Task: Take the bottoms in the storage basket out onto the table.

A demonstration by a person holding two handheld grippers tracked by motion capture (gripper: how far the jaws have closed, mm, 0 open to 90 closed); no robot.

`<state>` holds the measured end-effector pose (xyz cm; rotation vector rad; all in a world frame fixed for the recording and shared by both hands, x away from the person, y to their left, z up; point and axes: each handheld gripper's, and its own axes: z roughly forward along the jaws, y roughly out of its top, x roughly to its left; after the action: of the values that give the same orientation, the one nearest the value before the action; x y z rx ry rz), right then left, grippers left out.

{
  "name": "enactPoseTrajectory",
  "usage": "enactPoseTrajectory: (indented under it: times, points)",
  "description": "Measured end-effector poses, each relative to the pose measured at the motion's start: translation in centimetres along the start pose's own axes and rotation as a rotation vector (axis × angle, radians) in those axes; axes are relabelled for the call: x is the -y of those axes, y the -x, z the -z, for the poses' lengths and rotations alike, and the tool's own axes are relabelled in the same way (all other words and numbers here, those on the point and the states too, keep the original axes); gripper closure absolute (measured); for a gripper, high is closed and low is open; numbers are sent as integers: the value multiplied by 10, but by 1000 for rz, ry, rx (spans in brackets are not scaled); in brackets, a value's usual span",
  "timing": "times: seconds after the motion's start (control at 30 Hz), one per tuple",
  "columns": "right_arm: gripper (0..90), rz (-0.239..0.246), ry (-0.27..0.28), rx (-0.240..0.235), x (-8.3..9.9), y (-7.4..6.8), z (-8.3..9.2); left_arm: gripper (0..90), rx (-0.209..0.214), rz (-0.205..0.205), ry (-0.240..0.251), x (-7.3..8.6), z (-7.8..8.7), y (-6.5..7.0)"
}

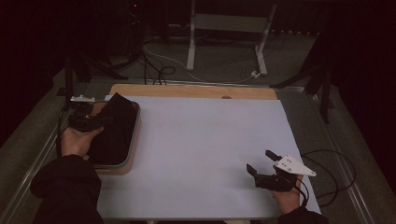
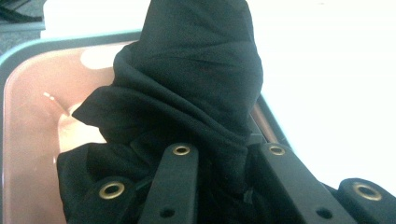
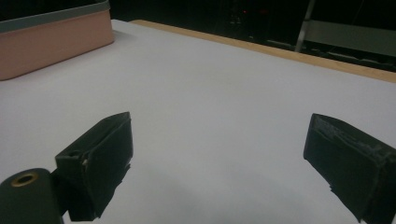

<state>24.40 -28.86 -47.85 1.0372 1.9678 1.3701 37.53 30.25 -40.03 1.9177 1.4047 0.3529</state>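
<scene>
The tray (image 1: pixel 133 140) serves as landmark; it sits at the left edge of the bench (image 1: pixel 205 154), on the white sheet, with a grey rim and a pink inner wall. The black cloth (image 1: pixel 114 126) lies inside the tray and covers most of its floor; one fold rises above the tray's far rim. The left gripper (image 1: pixel 88 120) sits over the tray's near-left part, held by the left hand (image 1: pixel 77 140); its fingers (image 2: pixel 180 172) are clenched on a bunched fold of the cloth (image 2: pixel 196 84), which stands up between them in the left gripper view; the pink tray wall (image 2: pixel 32 116) shows behind the cloth. The right gripper (image 1: pixel 261 165) rests well apart from the tray, toward the bench's near-right corner, just above the white sheet; its fingers (image 3: pixel 100 158) are released and spread wide, with nothing between them; the tray (image 3: pixel 51 39) shows far off to their left.
</scene>
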Motion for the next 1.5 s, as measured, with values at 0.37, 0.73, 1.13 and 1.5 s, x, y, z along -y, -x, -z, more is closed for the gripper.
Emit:
enactPoseTrajectory:
  times: [0.37,0.73,1.13,1.5]
  points:
    - [80,-1,1,-2,0,0,0,828,18,-11,40,-7,9,7]
    - [80,-3,-1,-2,0,0,0,829,39,-31,72,-16,18,16]
    - [80,-3,-3,1,0,0,-1,828,72,-59,106,-24,24,26]
    - [81,-3,-4,-2,0,0,-1,829,97,-77,126,-32,26,35]
